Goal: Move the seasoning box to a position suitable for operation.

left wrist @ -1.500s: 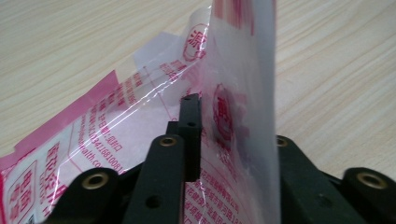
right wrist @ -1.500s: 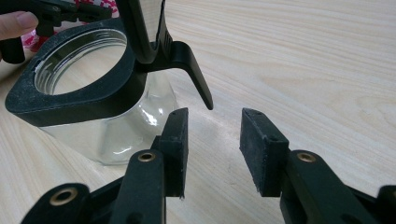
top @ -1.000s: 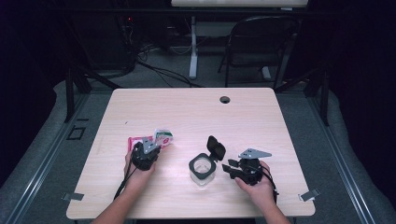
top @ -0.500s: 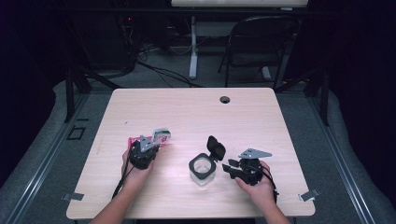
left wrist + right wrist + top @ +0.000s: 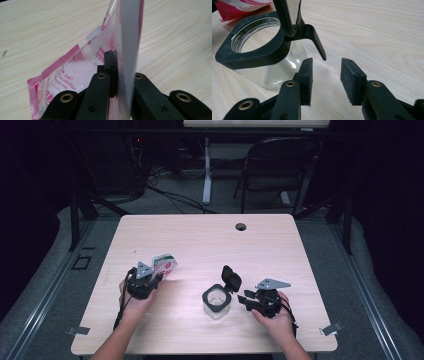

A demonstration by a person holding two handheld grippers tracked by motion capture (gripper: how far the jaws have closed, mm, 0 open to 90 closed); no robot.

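My left gripper (image 5: pixel 154 276) is shut on a clear and pink printed pouch (image 5: pixel 164 264), holding it up over the left part of the wooden table (image 5: pixel 200 240). In the left gripper view the pouch (image 5: pixel 75 72) stands on edge, pinched between the jaws of that gripper (image 5: pixel 122 75). A square glass jar (image 5: pixel 216 301) with a black collar stands at centre front, its hinged black lid (image 5: pixel 231 278) flipped up. My right gripper (image 5: pixel 244 300) rests just right of it, open. In the right gripper view the jar (image 5: pixel 259 47) and lid tab (image 5: pixel 317 42) lie just ahead of the empty right gripper (image 5: pixel 325 72).
A round cable hole (image 5: pixel 241 226) sits near the table's far edge. Beyond the table stand a folding chair (image 5: pixel 280 165) and a desk leg with cables on the floor (image 5: pixel 206 175). Metal clips (image 5: pixel 331 329) mark the front corners.
My left gripper has lifted the pouch and drifted a little to the left. The right gripper and the jar have stayed put.
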